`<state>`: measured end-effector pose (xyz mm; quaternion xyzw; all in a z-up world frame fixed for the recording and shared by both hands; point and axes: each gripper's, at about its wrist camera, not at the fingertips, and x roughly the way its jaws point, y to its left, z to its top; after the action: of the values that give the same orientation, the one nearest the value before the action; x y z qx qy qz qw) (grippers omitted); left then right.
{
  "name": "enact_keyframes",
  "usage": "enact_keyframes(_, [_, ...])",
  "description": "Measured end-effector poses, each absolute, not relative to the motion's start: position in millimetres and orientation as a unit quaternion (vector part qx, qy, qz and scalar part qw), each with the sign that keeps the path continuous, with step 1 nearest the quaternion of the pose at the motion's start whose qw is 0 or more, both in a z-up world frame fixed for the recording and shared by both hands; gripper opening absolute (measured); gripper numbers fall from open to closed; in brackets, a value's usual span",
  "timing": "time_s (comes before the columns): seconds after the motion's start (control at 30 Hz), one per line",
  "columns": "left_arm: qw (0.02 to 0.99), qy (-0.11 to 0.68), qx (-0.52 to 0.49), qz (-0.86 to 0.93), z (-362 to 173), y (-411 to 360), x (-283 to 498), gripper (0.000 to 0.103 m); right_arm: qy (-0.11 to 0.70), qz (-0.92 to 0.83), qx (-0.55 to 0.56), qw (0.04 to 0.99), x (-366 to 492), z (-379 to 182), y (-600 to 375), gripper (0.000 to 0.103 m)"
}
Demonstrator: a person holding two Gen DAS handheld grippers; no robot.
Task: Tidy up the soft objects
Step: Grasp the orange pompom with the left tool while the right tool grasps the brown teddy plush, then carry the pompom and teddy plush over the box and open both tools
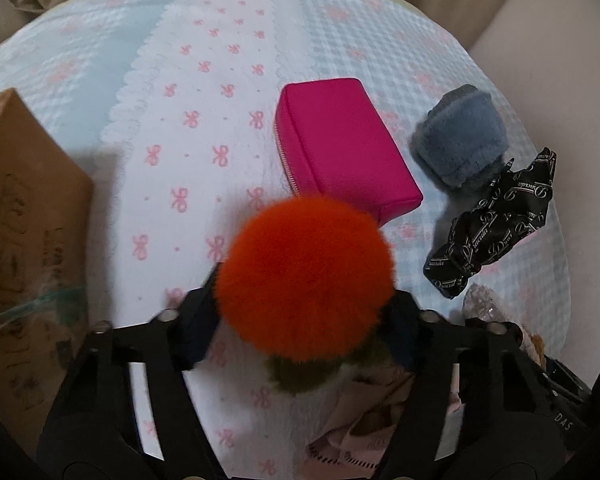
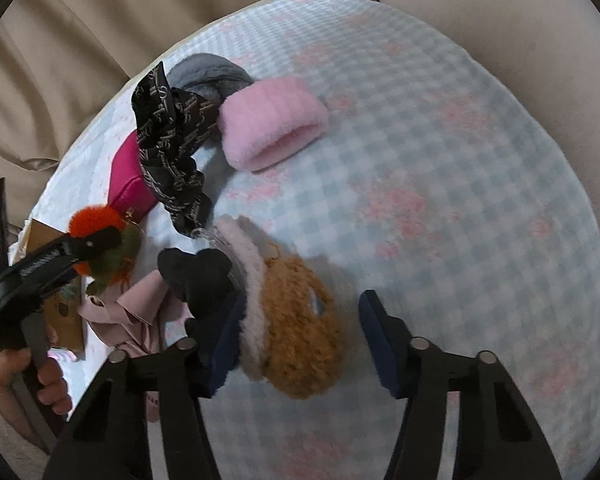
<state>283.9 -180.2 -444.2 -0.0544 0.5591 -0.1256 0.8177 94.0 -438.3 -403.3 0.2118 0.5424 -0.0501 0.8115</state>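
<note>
My left gripper (image 1: 304,316) is shut on an orange pompom (image 1: 306,276) with an olive tuft below, held above the bedspread; it also shows in the right wrist view (image 2: 96,220). A magenta pouch (image 1: 344,144), a blue fuzzy band (image 1: 460,140) and a black printed scrunchie (image 1: 496,216) lie beyond it. My right gripper (image 2: 300,332) is open around a tan fuzzy scrunchie (image 2: 300,320) stacked with a pale pink fuzzy one (image 2: 248,276). A black scrunchie (image 2: 200,276), a pink fuzzy band (image 2: 272,128) and the printed scrunchie (image 2: 172,148) lie nearby.
A cardboard box (image 1: 28,216) stands at the left on the bow-patterned bedspread (image 1: 204,92). A pink fabric piece (image 1: 364,428) lies under the left gripper. Beige cushions (image 2: 60,60) surround the bedspread. A grey fuzzy item (image 2: 208,72) sits behind the printed scrunchie.
</note>
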Motion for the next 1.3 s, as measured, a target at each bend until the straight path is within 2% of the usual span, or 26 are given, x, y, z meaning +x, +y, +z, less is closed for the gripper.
enact_keyframes(0.03, [0.816, 0.56, -0.056, -0.128, -445.6, -180.9, 285.1, 0.05, 0.543, -0.045, 0.216, 0.81, 95.8, -404.1, -437.9, 0.047])
enact_keyframes(0.1, [0.811, 0.567, -0.056, -0.133, -449.9, -183.8, 288.4, 0.037, 0.546, -0.033, 0.224, 0.806, 100.6, -406.1, -435.5, 0.04])
enact_keyframes(0.3, [0.808, 0.571, -0.053, -0.137, -454.7, -187.3, 293.8, 0.031, 0.547, -0.031, 0.233, 0.804, 108.6, -405.3, -434.1, 0.036])
enact_keyframes(0.7, [0.831, 0.533, -0.054, -0.152, -398.3, -188.8, 281.0, 0.03, 0.514, -0.053, 0.225, 0.826, 103.5, -352.4, -439.7, 0.033])
enact_keyframes(1.0, [0.855, 0.489, -0.074, -0.155, -312.8, -172.6, 248.9, 0.03, 0.475, -0.041, 0.188, 0.858, 90.2, -267.4, -428.4, 0.033])
enact_keyframes(1.3, [0.88, 0.444, -0.102, -0.135, -217.6, -124.9, 217.8, 0.03, 0.441, -0.005, 0.154, 0.884, 94.8, -176.7, -391.3, 0.033])
